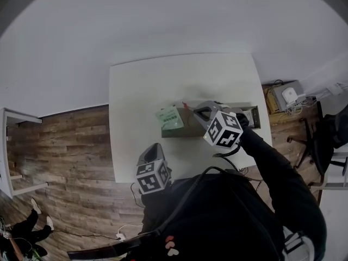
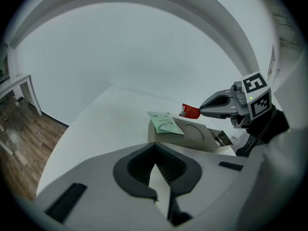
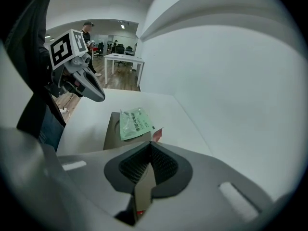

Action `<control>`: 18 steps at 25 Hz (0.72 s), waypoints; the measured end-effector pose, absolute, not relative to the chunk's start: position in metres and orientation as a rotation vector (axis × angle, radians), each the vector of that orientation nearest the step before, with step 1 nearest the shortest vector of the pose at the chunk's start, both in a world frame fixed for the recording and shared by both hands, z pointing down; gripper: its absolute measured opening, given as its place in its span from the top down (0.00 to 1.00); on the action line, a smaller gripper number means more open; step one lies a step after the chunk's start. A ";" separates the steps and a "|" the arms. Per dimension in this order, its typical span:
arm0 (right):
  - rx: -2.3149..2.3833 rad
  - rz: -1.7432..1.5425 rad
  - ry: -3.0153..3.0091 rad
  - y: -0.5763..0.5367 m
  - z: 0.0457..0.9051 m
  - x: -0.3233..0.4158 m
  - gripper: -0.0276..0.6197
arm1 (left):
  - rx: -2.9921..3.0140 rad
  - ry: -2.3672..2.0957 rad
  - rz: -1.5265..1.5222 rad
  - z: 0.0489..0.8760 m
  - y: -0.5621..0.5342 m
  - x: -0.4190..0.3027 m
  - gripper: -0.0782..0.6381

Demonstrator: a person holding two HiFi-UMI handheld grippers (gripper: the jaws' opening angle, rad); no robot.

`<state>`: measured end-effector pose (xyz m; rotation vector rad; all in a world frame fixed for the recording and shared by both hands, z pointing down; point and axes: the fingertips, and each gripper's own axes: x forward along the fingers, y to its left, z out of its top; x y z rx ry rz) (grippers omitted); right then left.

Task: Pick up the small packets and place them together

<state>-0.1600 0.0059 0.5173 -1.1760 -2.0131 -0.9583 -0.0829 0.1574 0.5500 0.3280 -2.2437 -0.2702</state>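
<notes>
R gripper (image 2: 202,110) is clamped on a small red rectangular packet (image 2: 189,111), held over the long grey-brown cardboard box (image 2: 202,137) on the white table (image 1: 141,91). Pale green flat sachet (image 1: 169,118) lies on box's left end; L gripper (image 2: 154,146) has jaws together w/ nothing btwn

Open table (image 1: 144,86) left of and beyond box (image 1: 187,130); right tool (image 2: 203,110) over box; wall (image 2: 144,47) behind table.
</notes>
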 end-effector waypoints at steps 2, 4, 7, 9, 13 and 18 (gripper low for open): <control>-1.191 -0.966 -2.002 0.011 0.522 -0.157 0.95 | 0.323 -2.244 -0.272 0.551 0.159 -0.082 0.89; -1.208 -0.971 -1.993 0.017 0.525 -0.153 0.95 | 0.319 -2.244 -0.274 0.552 0.160 -0.081 0.89; -1.234 -0.984 -1.974 0.023 0.529 -0.148 0.95 | 0.317 -2.244 -0.278 0.552 0.160 -0.081 0.89; -1.247 -0.992 -1.962 0.026 0.532 -0.145 0.95 | 0.314 -2.245 -0.281 0.552 0.161 -0.081 0.89; -1.273 -0.991 -1.942 0.031 0.536 -0.139 0.95 | 0.304 -2.245 -0.285 0.553 0.164 -0.080 0.89; -1.296 -0.975 -1.911 0.035 0.546 -0.131 0.95 | 0.308 -2.244 -0.287 0.553 0.161 -0.080 0.89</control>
